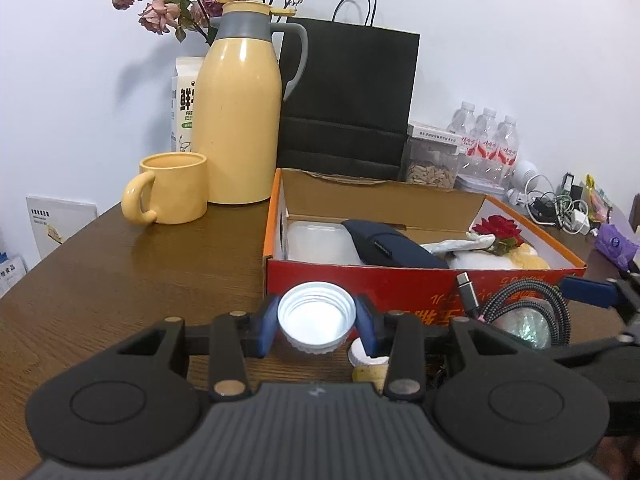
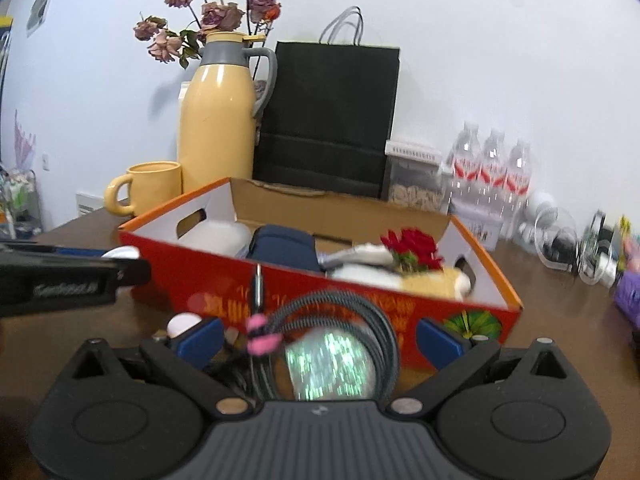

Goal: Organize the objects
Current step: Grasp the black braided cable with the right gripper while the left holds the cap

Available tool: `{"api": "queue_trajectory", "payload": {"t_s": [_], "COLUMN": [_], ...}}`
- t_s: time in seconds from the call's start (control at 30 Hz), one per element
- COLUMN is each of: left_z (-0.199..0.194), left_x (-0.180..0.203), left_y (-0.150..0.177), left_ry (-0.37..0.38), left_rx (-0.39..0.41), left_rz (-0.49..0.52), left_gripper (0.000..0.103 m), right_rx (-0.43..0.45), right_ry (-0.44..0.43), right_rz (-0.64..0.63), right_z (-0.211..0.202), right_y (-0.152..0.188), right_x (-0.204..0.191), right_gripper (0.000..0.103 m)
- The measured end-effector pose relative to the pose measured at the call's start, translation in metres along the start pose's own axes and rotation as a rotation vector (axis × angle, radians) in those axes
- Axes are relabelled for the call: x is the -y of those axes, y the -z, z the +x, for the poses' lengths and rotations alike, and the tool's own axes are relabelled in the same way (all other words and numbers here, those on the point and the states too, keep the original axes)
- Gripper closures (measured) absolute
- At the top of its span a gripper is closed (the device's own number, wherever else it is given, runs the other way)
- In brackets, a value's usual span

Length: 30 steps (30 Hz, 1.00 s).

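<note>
**Cap and cable carried toward the red box**

Left wrist view: the left hand-held gripper (image 1: 316, 322) has its blue pads clamped on a white screw cap (image 1: 316, 320), open side facing the camera, held above the bench (image 1: 120, 280) just short of the red cardboard box (image 1: 360, 280). Pinching it by the rim keeps it level for a drop into the box, I judge. The box already holds a clear tub (image 1: 320, 240) and a navy case (image 1: 392, 244). A small jar (image 1: 366, 362) stands on the bench under the gripper, seen only here.

Right wrist view: the right hand-held gripper (image 2: 318, 338) carries a coiled braided cable (image 2: 344, 320) with a pink tie (image 2: 260, 336), over a glittery round thing (image 2: 332, 368). Its pads stand wide either side of the coil; whether they press on it I cannot tell. This view shows the box's far right corner and handle slot.
</note>
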<state>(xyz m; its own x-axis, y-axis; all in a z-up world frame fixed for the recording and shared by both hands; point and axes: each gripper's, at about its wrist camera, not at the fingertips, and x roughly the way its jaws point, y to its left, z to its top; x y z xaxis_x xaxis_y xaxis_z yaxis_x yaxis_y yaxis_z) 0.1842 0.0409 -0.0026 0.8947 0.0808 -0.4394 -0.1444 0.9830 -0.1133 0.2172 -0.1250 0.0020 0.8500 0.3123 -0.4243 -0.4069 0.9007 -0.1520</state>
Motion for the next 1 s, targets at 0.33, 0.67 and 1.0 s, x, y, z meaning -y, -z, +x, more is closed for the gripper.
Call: {"api": "queue_trajectory", "payload": {"t_s": [0.33,0.67,1.0], "left_z": [-0.006,-0.006,-0.006], "left_x": [-0.001,-0.003,-0.004], "left_y": [0.002,0.003,0.004], "left_ry": [0.033,0.032,0.033], "left_rx": [0.007,0.004,0.004], "left_rz": [-0.006,-0.016,-0.02], "left_gripper": [0.062,0.062,0.062], "right_rx": [-0.038,0.006,0.071], "right_ry": [0.041,0.012,-0.005], "right_rz": [-0.111,-0.069,-0.017], "right_z": [0.023,0.012,-0.006], "right_y": [0.005,0.008,0.009], "right_x": [-0.021,-0.012,-0.001], "right_gripper": [0.008,0.018,0.019]}}
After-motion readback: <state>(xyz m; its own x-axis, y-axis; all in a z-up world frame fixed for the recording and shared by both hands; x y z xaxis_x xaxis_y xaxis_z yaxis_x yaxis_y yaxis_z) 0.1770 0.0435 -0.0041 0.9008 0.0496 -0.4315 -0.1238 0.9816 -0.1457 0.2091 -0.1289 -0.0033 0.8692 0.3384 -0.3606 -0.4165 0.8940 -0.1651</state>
